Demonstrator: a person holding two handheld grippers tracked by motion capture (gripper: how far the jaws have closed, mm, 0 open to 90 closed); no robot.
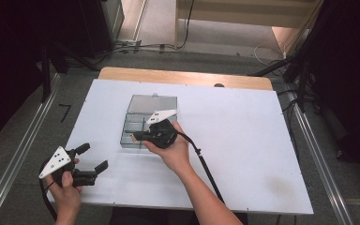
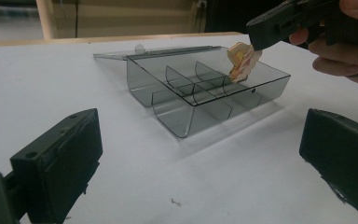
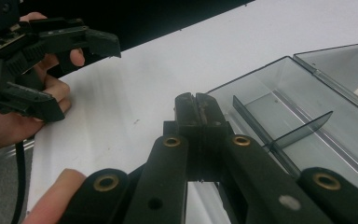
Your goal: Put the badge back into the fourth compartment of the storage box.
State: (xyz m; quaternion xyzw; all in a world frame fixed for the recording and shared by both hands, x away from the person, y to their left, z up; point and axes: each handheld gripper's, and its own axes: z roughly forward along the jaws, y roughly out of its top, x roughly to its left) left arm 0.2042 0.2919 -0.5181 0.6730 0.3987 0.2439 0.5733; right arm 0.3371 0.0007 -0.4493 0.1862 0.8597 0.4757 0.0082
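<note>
- Smoky plastic organiser box (image 1: 143, 126) sits open near the middle of the white table (image 1: 243, 154), its clear lid (image 1: 152, 103) folded flat on the far side.
- Thin dividers split the box into several compartments; from my left gripper view the box (image 2: 200, 95) stands just ahead, its rounded near wall facing me.
- My right gripper (image 1: 138, 137) reaches across the near corner of the box, jaws pressed together on a small orange-and-cream piece (image 2: 241, 60).
- That piece hangs from the jaw tips just over the box's right-hand rim, as my left gripper view has it; what it is I cannot tell.
- In my right gripper view the right gripper (image 3: 197, 109) shows its two pads tight against each other, hovering by the corner of the box (image 3: 307, 121); the pinched piece is hidden there.
- My left gripper (image 1: 96, 158) rests at the near left corner of the table, well apart from the box, jaws spread wide with nothing between them.
- My left hand (image 1: 65, 194) grips it from below, the grey three-cornered plate (image 1: 55, 161) tilted up on top.
- A black cable (image 1: 204, 166) trails from my right gripper back along my forearm.
</note>
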